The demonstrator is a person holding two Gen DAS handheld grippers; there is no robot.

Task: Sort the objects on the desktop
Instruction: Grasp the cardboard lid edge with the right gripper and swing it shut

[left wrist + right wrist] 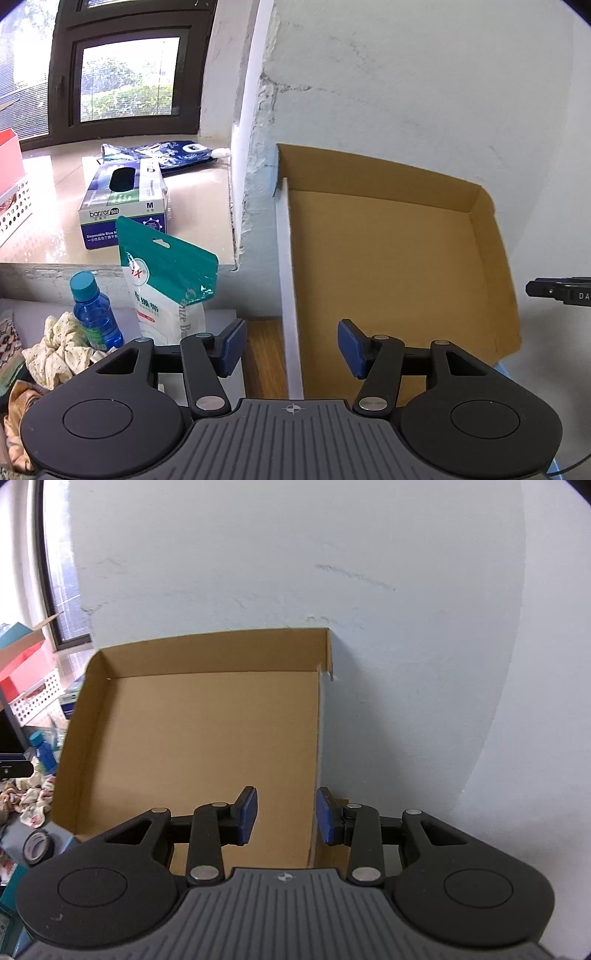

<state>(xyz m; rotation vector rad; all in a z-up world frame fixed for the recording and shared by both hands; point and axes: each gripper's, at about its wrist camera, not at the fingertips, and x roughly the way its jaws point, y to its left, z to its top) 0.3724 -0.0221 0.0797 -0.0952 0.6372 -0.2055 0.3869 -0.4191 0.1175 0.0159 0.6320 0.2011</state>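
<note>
Background: white plastered wall (406, 74) with scuff marks; dark-framed window (125, 77) at the left, greenery behind the glass.
Windowsill: glossy beige ledge (48, 229) carrying a box of disposable gloves (123, 201), a blue plastic bag (166, 153) behind it, and a white perforated basket (16, 212) at the far left edge.
Cardboard box: open brown tray-like carton (399, 266) standing against the wall, nothing visible inside it; in the right wrist view the same carton (207, 738) fills the centre.
Desk items, left of the carton: blue bottle (96, 314) with a teal cap, upright; teal-and-white pouch (166, 284) standing just beside it; crumpled floral cloth (61, 347) in front of the bottle, touching it.
Tape: dark roll (38, 846) lying near the carton's near left corner, seen in the right wrist view only.
Left gripper: (291, 347) fingers apart, holding nothing; they straddle the carton's white left wall.
Right gripper: (286, 816) fingers apart, holding nothing; they straddle the carton's right wall, one pad inside, one outside.
Cross view: a black part of the right gripper shows at the right edge of the left wrist view.
</note>
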